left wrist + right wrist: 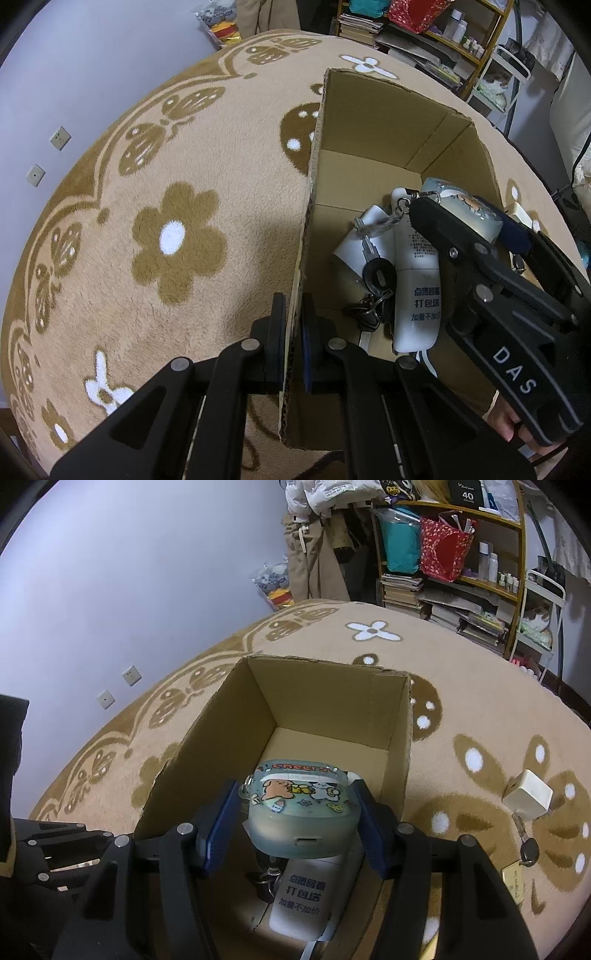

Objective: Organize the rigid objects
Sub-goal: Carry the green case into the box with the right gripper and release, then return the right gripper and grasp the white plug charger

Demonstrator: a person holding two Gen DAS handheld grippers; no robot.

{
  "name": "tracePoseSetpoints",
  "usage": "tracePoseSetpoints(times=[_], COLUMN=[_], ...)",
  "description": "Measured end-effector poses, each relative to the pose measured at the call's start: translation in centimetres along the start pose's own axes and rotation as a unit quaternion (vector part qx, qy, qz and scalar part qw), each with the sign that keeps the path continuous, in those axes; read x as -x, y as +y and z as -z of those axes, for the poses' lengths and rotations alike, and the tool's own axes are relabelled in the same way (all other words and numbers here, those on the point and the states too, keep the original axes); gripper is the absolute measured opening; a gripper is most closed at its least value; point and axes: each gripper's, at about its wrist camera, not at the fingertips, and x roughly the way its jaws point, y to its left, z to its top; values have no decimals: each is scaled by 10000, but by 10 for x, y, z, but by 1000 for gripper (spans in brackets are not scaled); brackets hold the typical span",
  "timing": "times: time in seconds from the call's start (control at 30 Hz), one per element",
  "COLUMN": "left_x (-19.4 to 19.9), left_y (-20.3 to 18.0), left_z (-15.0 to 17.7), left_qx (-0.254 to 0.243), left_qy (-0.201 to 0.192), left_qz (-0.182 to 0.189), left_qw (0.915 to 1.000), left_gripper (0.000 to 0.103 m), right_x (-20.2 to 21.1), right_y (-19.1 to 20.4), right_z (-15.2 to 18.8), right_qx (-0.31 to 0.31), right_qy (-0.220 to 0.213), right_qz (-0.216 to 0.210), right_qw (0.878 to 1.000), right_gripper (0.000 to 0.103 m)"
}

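An open cardboard box stands on the flowered rug. My left gripper is shut on the box's near left wall, one pad outside and one inside. My right gripper is shut on a pale blue earbud case with cartoon stickers, held above the box's inside. Below it in the box lie a white power bank with printed text and a bunch of keys on a ring. A person's hand shows under the right gripper.
On the rug to the right of the box lie a white charger block and a black-headed key with a gold tag. Shelves with books, bags and bottles stand beyond the rug. A wall with sockets lies to the left.
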Motion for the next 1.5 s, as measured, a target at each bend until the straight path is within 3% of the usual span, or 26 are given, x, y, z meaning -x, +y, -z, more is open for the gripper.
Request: tracePoseSetpoints(times=[0.27, 0.5, 0.63, 1.17, 1.5], left_x=[0, -2, -2, -1, -1], left_y=[1, 4, 5, 1, -1], left_z=[0, -1, -2, -2, -3], left_qx=[26, 77, 27, -46, -67], left_qy=[1, 14, -6, -33, -7], left_qz=[36, 107, 45, -40, -68], left_qw=[10000, 9999, 10000, 10000, 10000], left_gripper=[7, 7, 7, 7, 7], right_x=[15, 43, 53, 42, 21], right_y=[-5, -29, -46, -158, -203], right_z=[-6, -20, -24, -13, 6], right_qx=[-200, -403, -191, -1158, -1917], right_qy=[-195, -590, -735, -663, -568], right_qz=[35, 317, 853, 1769, 1707], right_qw=[9996, 9969, 9935, 9751, 9648], right_gripper=[67, 92, 103, 103, 103])
